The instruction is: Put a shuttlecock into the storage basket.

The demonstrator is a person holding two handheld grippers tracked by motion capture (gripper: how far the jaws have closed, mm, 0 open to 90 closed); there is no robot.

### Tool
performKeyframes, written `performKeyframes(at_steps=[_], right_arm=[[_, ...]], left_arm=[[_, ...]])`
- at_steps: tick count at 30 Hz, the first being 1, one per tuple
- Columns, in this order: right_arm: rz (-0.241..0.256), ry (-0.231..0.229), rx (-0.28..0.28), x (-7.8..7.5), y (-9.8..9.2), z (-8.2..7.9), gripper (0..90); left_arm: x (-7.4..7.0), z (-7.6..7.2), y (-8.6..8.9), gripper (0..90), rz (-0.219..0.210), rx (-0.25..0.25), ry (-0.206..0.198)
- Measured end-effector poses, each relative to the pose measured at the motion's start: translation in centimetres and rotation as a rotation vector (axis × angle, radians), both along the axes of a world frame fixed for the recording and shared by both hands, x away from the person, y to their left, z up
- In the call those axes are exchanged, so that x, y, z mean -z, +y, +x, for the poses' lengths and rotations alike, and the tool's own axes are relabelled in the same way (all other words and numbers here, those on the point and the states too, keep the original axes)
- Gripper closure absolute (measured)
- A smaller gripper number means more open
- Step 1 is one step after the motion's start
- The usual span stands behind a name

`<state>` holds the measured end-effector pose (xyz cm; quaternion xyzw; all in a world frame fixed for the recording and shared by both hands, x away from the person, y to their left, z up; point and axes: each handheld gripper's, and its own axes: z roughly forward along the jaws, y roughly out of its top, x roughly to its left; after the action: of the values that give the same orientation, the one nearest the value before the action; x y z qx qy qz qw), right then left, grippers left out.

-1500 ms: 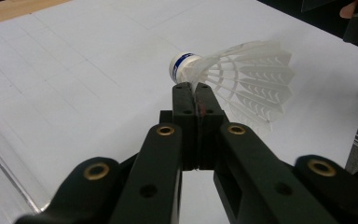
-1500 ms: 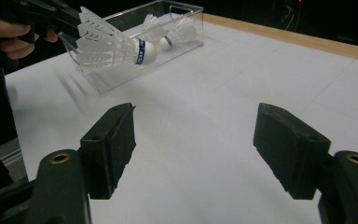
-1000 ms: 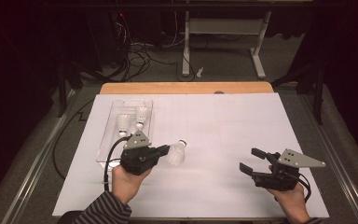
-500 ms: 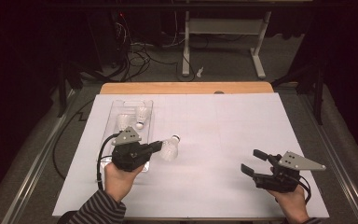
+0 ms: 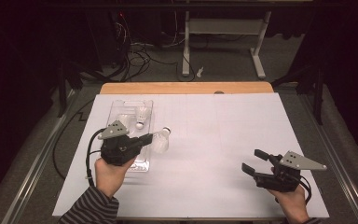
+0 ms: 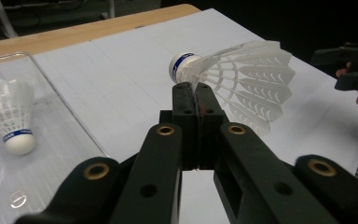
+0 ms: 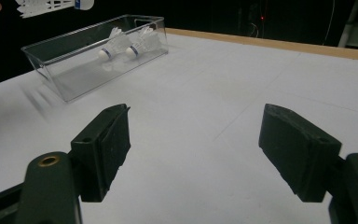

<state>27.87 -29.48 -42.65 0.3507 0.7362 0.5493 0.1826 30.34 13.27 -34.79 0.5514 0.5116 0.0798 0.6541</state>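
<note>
nearest, at about 5 o'clock on the white sheet point(image 5: 223, 154) in the high view, the right gripper point(image 5: 257, 163) is held low over the paper in the person's right hand point(image 5: 291, 200). its jaws stand wide apart with nothing between them; in the right gripper view the bare sheet fills the gap between the two black pads.

at about 8 o'clock the left gripper point(image 5: 150, 138) is held in the left hand point(image 5: 109, 173), striped sleeve point(image 5: 89, 211) behind it, cable looping off to the left. its jaws are pressed together, pinching the held shuttlecock point(image 6: 233, 79) by the feather skirt just behind the cork; in the left gripper view the pads meet with only a thin seam between them. the shuttlecock lies roughly sideways, white cork with blue band pointing away toward 11 o'clock in that view, feathers fanning toward 3 o'clock. it is clear of the sheet, in the air just beside the right-hand edge of the clear tray point(image 5: 145, 103).

farther off, at about 10 o'clock, the tray sits on the sheet, long side running front to back. in the right gripper view two more shuttlecocks point(image 7: 121, 43) lie in its far end, side by side, corks toward the tray's near end.

beyond the sheet's far edge a strip of wooden tabletop point(image 5: 186, 87) shows at 12 o'clock.
</note>
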Motion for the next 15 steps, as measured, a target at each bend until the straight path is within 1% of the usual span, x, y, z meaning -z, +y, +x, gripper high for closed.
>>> performKeyframes(at_steps=[6,15], right_arm=[[-0.003,-0.006,0.000,0.0,0.1,0.0,25.2],[-0.003,-0.005,0.001,0.0,0.1,0.0,24.9]], left_arm=[[-0.4,0.5,1.0,89.8,-0.008,-0.035,-0.002],[-0.4,1.2,2.3,89.8,0.008,-0.075,0.000]])
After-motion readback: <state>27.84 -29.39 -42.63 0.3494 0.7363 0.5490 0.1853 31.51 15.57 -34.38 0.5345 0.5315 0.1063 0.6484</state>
